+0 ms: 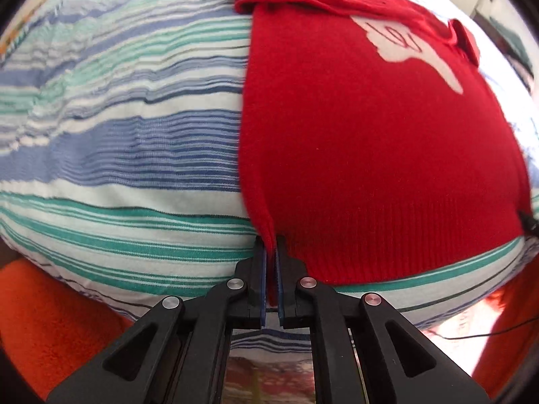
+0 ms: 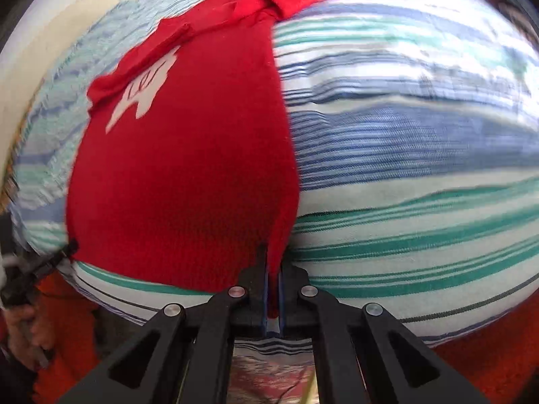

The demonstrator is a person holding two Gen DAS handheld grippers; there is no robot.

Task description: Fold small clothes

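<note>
Striped cover (image 1: 118, 141): blue, green and white cloth spread beneath the work; what it covers cannot be told.
Left tongs (image 1: 270, 252): closed on the hem corner of the red sweater (image 1: 370, 134), at 6 o'clock in the left wrist view; cloth fills the narrow gap between the blades.
Red sweater: lies flat on the striped cover, white motif up, running from 6 toward 12 o'clock, sleeves bunched at the far end.
Right tongs (image 2: 273, 262): closed on the opposite hem corner, at 6 o'clock in the right wrist view.
Purpose of grip: both corners pinched, probably so the hem stays taut and level for carrying toward the neck.
Stage: judged early; no fold of the body shows.
</note>
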